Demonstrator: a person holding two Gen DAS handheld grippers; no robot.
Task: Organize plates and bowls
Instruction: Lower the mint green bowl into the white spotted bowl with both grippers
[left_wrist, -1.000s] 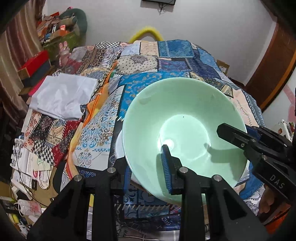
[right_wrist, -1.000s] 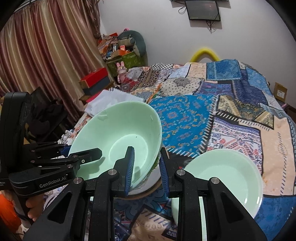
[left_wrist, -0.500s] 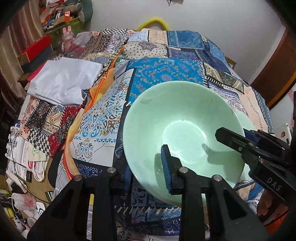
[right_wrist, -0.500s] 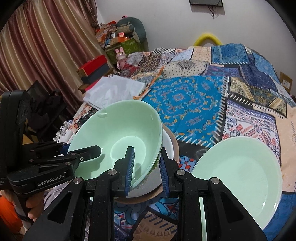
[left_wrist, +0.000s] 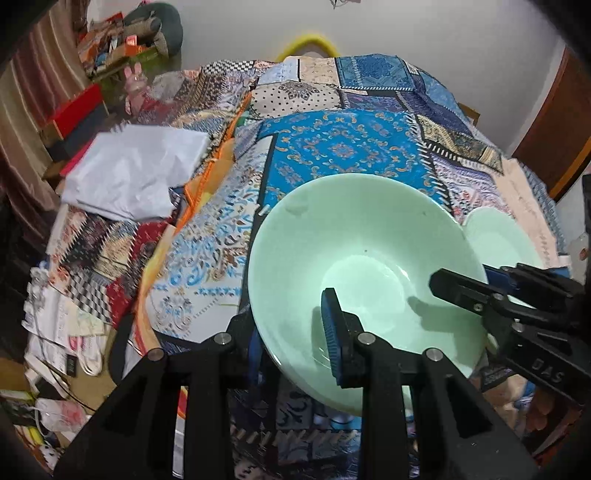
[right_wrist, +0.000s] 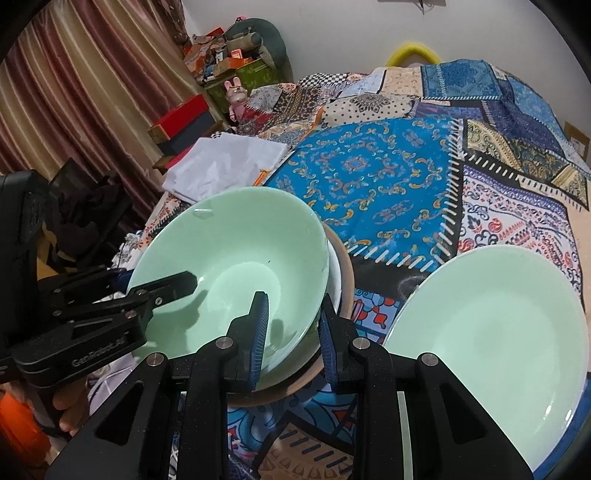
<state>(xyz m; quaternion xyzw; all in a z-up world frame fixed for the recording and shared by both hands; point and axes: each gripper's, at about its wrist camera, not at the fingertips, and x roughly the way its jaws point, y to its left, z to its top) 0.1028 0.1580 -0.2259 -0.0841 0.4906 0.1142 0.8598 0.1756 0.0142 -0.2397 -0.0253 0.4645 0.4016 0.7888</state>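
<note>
A patchwork bed (right_wrist: 376, 184) fills the room; striped curtains (right_wrist: 74, 92) hang left, white wall (left_wrist: 424, 29) behind.

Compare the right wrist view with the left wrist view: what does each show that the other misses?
Only the right wrist view shows the white bowl and tan plate stacked under the green bowl, and nearly all of the green plate. Only the left wrist view shows the papers beside the bed. Both show the green bowl clamped at its rim by the left gripper and right gripper, and the white cloth.
</note>
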